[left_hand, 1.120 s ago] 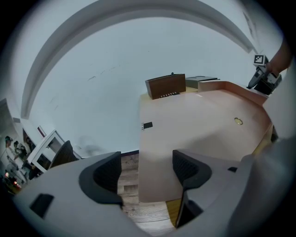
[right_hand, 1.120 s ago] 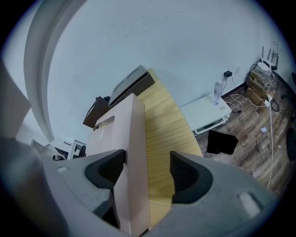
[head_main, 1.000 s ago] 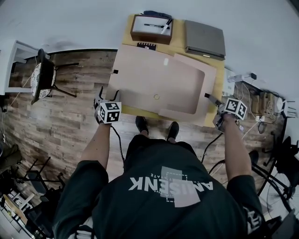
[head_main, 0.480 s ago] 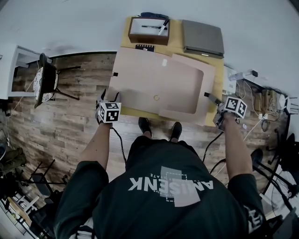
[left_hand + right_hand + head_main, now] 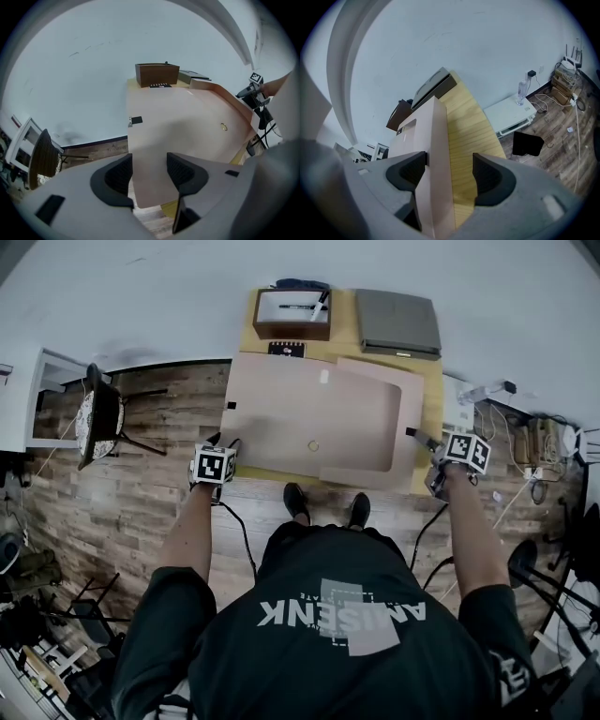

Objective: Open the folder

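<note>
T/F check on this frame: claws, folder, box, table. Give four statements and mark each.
1. The folder's near-left corner lies between the left claw's jaws. True; those jaws are closing.
2. The right claw is shut and empty. False: its jaws stand apart, with the folder's right edge between them.
3. A brown box stands at the table's far edge. True.
4. The folder lies on top of the box. False: it lies on the table, with the box beyond it.
</note>
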